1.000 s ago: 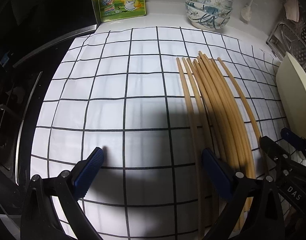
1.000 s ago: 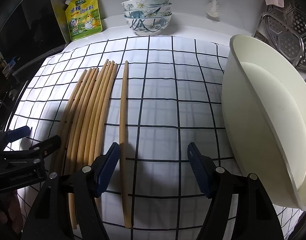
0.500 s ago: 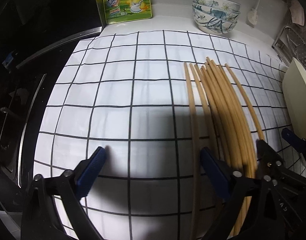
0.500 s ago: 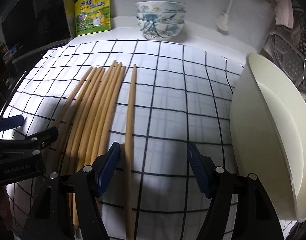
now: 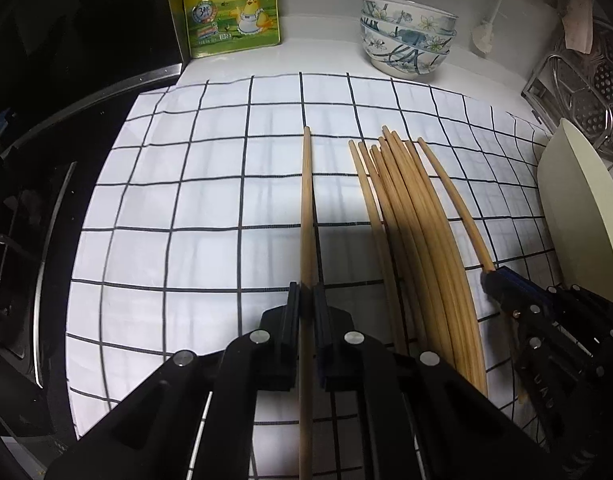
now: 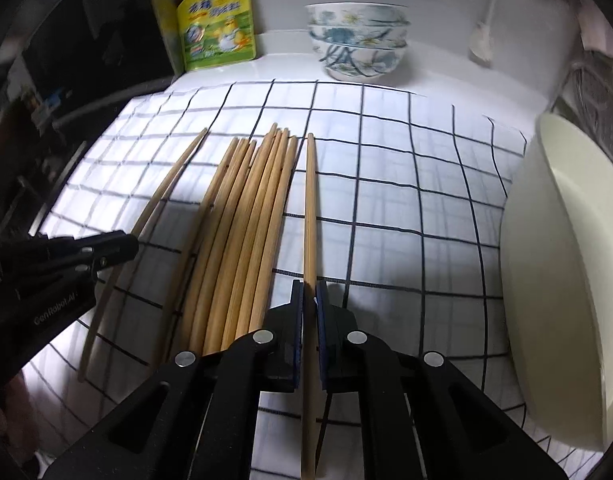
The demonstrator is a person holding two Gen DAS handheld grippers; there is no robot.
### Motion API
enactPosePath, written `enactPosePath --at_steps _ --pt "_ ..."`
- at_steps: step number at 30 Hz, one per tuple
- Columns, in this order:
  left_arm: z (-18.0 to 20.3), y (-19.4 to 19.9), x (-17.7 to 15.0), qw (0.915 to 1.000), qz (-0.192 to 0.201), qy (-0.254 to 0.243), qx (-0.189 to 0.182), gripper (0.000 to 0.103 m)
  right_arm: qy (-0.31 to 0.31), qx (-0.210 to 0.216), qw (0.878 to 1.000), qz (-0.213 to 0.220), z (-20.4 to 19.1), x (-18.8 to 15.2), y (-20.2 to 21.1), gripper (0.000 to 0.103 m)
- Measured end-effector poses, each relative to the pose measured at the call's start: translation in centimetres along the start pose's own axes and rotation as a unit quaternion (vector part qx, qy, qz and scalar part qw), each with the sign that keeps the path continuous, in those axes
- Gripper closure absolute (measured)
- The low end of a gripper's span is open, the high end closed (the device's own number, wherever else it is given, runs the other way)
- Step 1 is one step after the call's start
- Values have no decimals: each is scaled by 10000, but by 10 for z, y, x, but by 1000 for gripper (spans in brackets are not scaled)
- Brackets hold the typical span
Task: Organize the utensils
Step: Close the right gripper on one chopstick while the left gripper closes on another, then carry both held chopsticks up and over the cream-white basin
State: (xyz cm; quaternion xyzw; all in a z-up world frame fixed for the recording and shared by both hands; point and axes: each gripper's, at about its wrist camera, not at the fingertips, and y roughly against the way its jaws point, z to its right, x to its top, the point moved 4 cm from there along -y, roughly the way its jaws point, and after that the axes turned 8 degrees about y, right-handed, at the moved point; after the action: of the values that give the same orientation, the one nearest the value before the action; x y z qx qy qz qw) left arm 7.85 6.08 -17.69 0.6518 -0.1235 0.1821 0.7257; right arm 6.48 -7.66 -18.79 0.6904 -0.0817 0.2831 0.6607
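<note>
White tabletop, checked cloth (image 5: pixel 210 208) over it. Left tool (image 5: pixel 306 300) has just closed, clamped on one chopstick (image 5: pixel 307 216) left of the bundle (image 5: pixel 418 232), stick pointing far. Right tool (image 6: pixel 309 300) has just closed too, clamped on the single stick (image 6: pixel 310 208) right of the bundle. Cream basin (image 6: pixel 562 264) at right; bowls (image 5: pixel 406 36) and a yellow pouch (image 5: pixel 230 4) far.
</note>
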Motion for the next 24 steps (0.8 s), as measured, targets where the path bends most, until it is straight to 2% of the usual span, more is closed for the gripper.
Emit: enactPosePath --at_steps 7,12,18,24 --pt "12 38 9 9998 171 -123 -62 96 -380 388 9981 286 12 11 41 96" --pt "43 71 20 9986 406 -236 -236 96 -461 479 9958 625 32 19 81 96" --pt "115 96 31 9939 654 -608 -641 96 -731 125 9935 858 96 13 121 96" --pt "213 101 37 9843 728 -1058 -1212 96 -1165 -396 9884 891 181 -10 145 96"
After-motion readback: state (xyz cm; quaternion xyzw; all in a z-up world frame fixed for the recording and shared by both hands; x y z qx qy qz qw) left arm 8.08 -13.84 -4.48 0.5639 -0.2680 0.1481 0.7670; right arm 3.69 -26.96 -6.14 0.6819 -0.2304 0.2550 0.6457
